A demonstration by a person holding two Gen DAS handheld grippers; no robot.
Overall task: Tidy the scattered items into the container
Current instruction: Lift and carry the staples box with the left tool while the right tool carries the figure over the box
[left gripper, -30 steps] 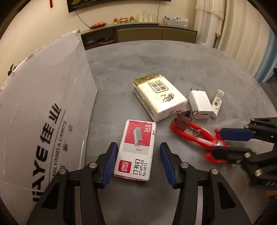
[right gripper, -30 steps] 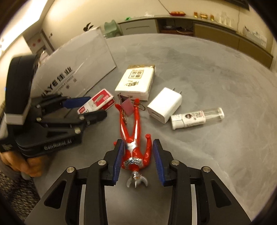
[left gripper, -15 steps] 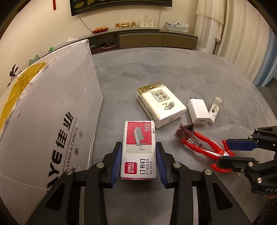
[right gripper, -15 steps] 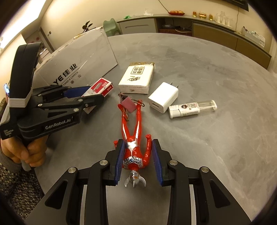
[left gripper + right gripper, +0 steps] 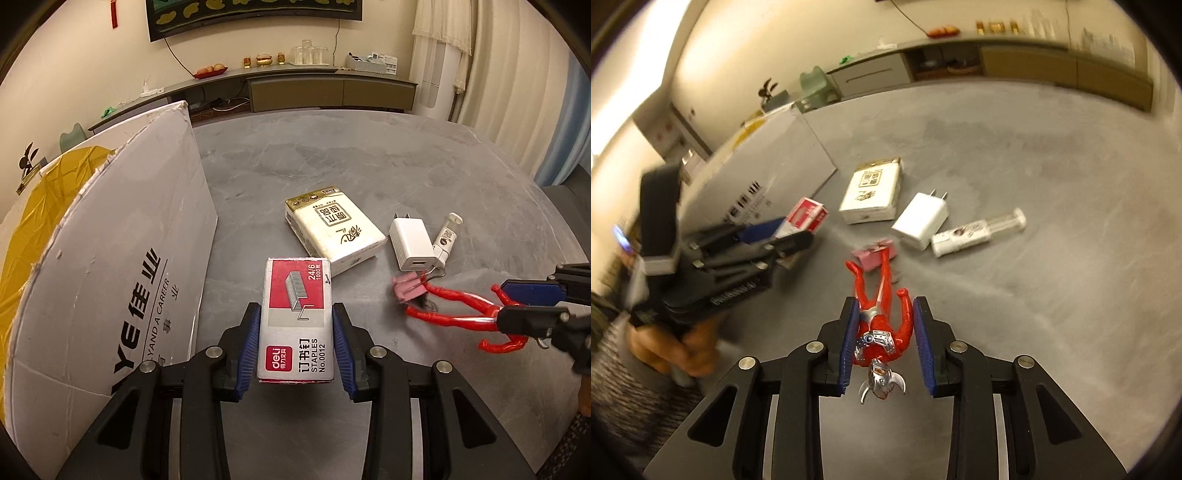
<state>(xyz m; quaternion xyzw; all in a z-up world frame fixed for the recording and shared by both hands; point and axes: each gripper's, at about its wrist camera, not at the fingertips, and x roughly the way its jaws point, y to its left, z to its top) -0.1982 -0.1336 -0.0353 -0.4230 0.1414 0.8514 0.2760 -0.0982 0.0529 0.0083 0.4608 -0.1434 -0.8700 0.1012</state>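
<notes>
Staple box [image 5: 296, 317] clamped in our left gripper [image 5: 297, 345], lifted off bench [image 5: 369, 166] beside cardboard container [image 5: 110, 266]. Our right gripper [image 5: 885, 345] grips red toy figure [image 5: 877, 328].

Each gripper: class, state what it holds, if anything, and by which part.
The left gripper clamps the staples box across its long sides. The right gripper clamps the red toy figure around its torso.

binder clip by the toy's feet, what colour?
Pink, with silver wire handles. The binder clip shows best in the left wrist view, though slightly blurred.
</notes>
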